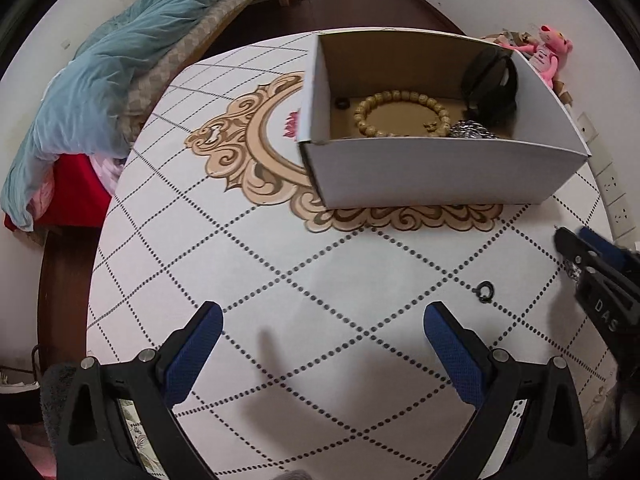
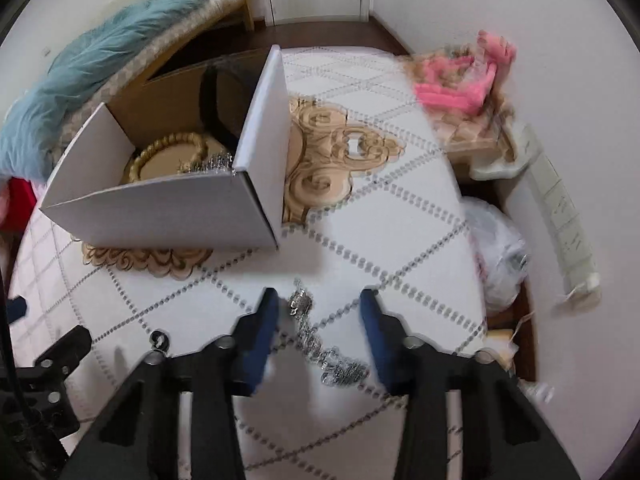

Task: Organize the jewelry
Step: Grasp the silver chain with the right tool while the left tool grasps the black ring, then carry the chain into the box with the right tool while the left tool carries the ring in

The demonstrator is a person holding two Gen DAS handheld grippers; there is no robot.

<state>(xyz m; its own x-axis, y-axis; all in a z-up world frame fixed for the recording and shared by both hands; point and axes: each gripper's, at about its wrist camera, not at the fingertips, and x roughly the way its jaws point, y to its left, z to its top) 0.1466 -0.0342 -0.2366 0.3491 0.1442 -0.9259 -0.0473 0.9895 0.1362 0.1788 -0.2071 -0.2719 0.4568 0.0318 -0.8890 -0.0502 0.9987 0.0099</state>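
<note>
An open white cardboard box (image 1: 440,172) stands on the patterned table; it also shows in the right wrist view (image 2: 160,212). It holds a wooden bead bracelet (image 1: 400,114), a black band (image 1: 490,84) and a silver chain (image 1: 472,130). A small black ring (image 1: 485,291) lies on the table, also seen in the right wrist view (image 2: 159,338). My left gripper (image 1: 323,322) is open and empty over the table. My right gripper (image 2: 318,306) is open around a silver chain (image 2: 320,344) lying on the table. The right wrist view is motion-blurred.
A pink plush toy (image 1: 550,54) sits at the table's far right corner. A white power strip (image 2: 568,216) and a plastic bag (image 2: 498,248) lie off the right edge. A bed with a blue quilt (image 1: 100,92) stands to the left.
</note>
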